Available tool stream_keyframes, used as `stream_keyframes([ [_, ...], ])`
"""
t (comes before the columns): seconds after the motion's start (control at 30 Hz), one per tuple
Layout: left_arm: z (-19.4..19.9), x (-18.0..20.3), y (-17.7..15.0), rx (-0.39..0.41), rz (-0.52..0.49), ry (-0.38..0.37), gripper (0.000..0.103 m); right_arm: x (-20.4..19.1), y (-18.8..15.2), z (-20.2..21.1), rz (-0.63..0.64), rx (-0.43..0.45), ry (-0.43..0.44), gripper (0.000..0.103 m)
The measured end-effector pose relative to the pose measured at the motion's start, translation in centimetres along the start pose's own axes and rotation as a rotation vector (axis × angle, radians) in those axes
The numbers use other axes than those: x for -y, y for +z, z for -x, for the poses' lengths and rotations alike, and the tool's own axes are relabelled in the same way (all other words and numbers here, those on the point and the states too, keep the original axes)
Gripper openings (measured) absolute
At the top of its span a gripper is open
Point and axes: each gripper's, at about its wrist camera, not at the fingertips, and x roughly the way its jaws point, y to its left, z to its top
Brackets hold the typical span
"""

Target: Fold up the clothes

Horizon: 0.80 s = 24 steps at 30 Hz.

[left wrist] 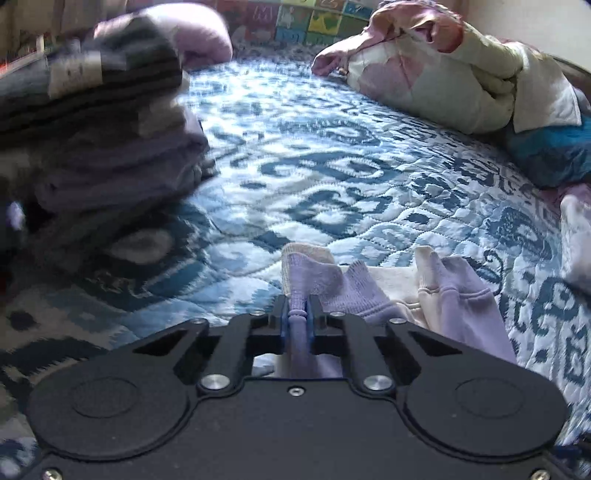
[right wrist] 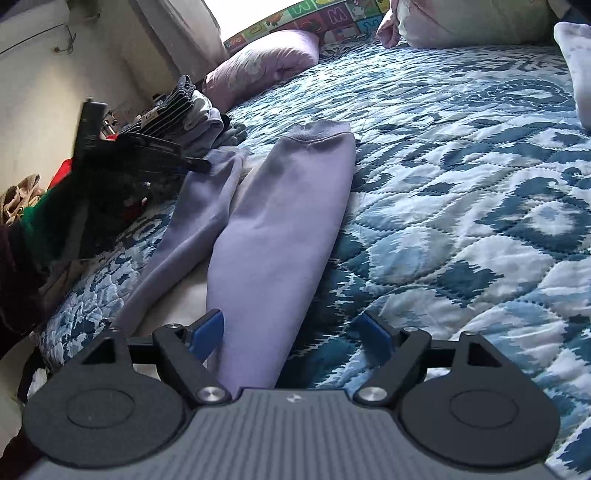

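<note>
Blue-and-white quilted bedspread (left wrist: 332, 177) covers the whole work surface; daylight washes in from the far end.

Left gripper (left wrist: 298, 314): jaws pinched tight on a ribbed cuff of the lavender garment (left wrist: 458, 306), fabric bunched into a narrow ridge between the blue pads. Cuff edge stands up just past the fingertips. More of that garment, lavender over a cream inner layer, lies on the spread to the right of the jaws.

Right gripper (right wrist: 293, 332): jaws standing wide, blue pads well apart, nothing pressed between them. One lavender sleeve (right wrist: 280, 229) lies flat on the spread, running from between the jaws away to its cuff; its near end passes beside the left-hand pad. Contact there cannot be told. A second, thinner sleeve lies beside it, leading up to the left gripper's tip, seen in this view held by a dark-sleeved arm with a green band (right wrist: 35, 218).

Outward: stack of folded clothes (left wrist: 110, 122), striped greys on top, purples below, near the bed's left edge, blurred in the left view. Lilac pillow (right wrist: 266, 62) behind it. Crumpled pink-and-cream comforter (left wrist: 454, 70) at the far right, a teal item under it. Alphabet play mat (right wrist: 332, 18) stands along the far edge.
</note>
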Motion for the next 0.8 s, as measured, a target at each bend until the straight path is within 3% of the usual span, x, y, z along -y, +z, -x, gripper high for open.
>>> stream_keyframes([
  [0.2,1.5,-0.4,0.0,0.016,-0.031,0.044,0.006,-0.4,-0.2,-0.2,0.015,0.005,-0.013,0.083],
  [0.47,5.6,-2.5,0.0,0.088,0.000,0.060,0.006,0.2,-0.2,-0.2,-0.020,0.016,0.004,0.083],
  [0.8,11.6,-9.9,-2.5,0.178,0.064,0.157,0.006,0.0,-0.4,-0.3,-0.010,0.020,-0.004,0.084],
])
